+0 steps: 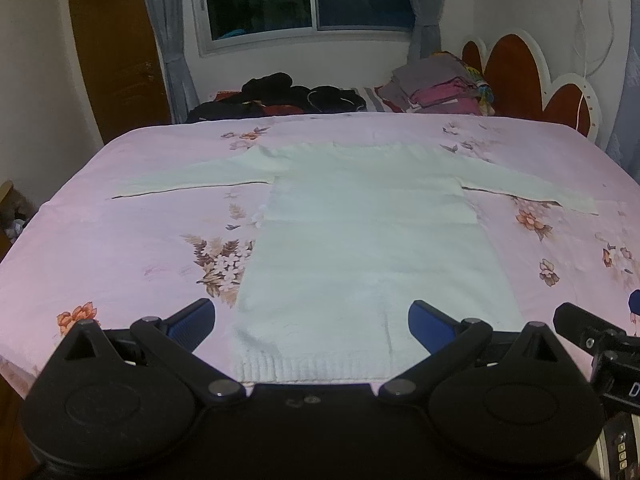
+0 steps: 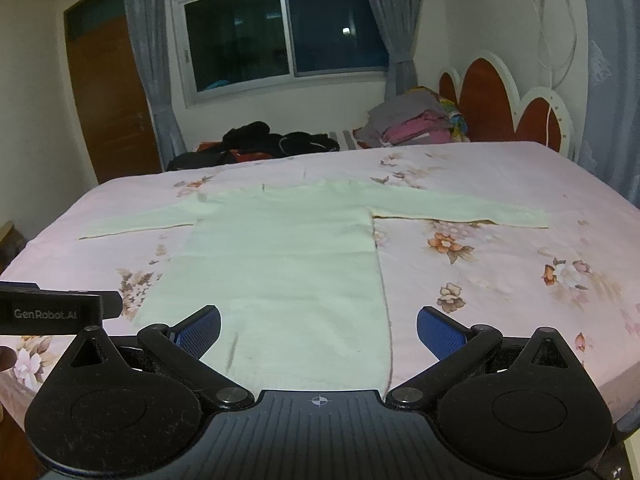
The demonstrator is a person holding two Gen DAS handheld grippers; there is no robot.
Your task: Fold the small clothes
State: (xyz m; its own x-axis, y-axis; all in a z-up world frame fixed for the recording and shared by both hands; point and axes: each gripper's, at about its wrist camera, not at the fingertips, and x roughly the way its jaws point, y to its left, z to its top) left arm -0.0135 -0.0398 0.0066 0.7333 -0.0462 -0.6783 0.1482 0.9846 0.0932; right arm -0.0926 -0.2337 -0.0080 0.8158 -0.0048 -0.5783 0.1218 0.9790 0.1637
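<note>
A small white long-sleeved knit sweater lies flat on the pink floral bedspread, both sleeves spread out sideways, ribbed hem nearest me. It also shows in the right wrist view. My left gripper is open and empty, hovering over the hem's left half. My right gripper is open and empty, over the hem's right part. The right gripper's body shows at the right edge of the left wrist view; the left gripper's body shows at the left of the right wrist view.
A pile of dark clothes and a stack of folded clothes sit at the far side of the bed. A red and white headboard stands at the right. A window with curtains and a wooden door are behind.
</note>
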